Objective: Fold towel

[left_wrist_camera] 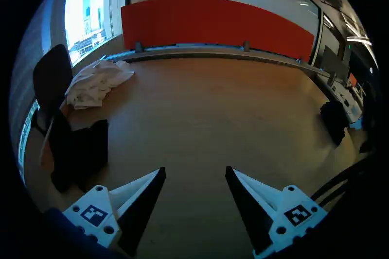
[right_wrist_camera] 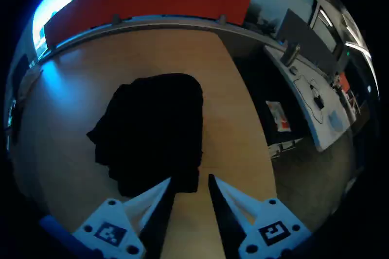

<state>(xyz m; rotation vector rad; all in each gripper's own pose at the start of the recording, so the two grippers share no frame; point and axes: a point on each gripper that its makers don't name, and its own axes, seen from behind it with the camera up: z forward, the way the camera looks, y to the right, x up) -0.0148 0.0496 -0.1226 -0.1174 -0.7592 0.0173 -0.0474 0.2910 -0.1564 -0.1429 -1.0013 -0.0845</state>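
Note:
In the right gripper view a black towel (right_wrist_camera: 150, 128) lies spread flat on the wooden table (right_wrist_camera: 68, 113), close to the table's right edge. My right gripper (right_wrist_camera: 189, 179) is open by a narrow gap, with its tips over the towel's near edge and nothing pinched. In the left gripper view my left gripper (left_wrist_camera: 194, 169) is wide open over bare wood (left_wrist_camera: 209, 113), holding nothing. A crumpled white towel (left_wrist_camera: 99, 81) lies at the table's far left corner. A dark cloth (left_wrist_camera: 80, 152) sits at the left edge, nearer to me.
A red divider panel (left_wrist_camera: 219, 23) runs along the table's far edge. A black chair (left_wrist_camera: 51, 79) stands by the window on the left. A dark lump (left_wrist_camera: 335, 118) sits at the table's right edge. Another desk (right_wrist_camera: 316, 108) with cables stands beyond the aisle to the right.

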